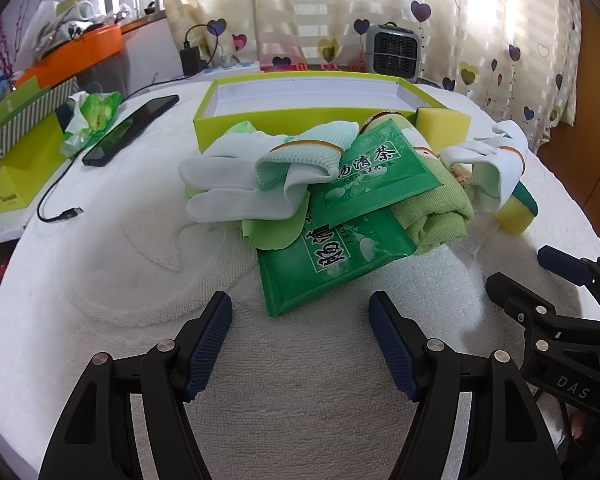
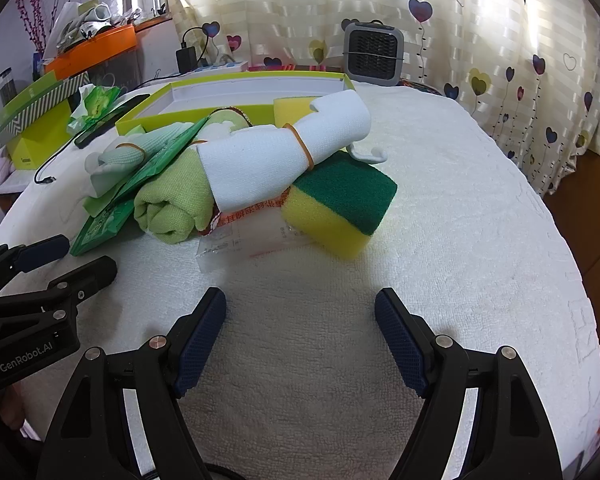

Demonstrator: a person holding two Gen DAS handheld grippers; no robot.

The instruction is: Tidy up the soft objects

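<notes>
A pile of soft things lies mid-table in front of an empty lime-green box [image 1: 236,122] [image 2: 156,114]. It holds white and mint gloves [image 1: 236,188] bound with rubber bands, two green tea packets [image 1: 332,268], a rolled green cloth [image 1: 436,208] [image 2: 172,208], a white rolled glove [image 2: 276,160] and two yellow sponges, one plain [image 1: 442,120] and one green-topped [image 2: 340,208]. My left gripper [image 1: 300,308] stands open just short of the lower packet. My right gripper [image 2: 300,300] stands open before the green-topped sponge, nothing between its fingers. Each gripper shows at the edge of the other's view.
A white towel [image 2: 460,240] covers the table. At the left lie a black phone [image 1: 132,130], a cable [image 1: 56,208], a crumpled green wrapper [image 1: 90,116] and a striped lime box [image 1: 16,148]. A small grey heater [image 2: 374,54] stands at the back by the curtain.
</notes>
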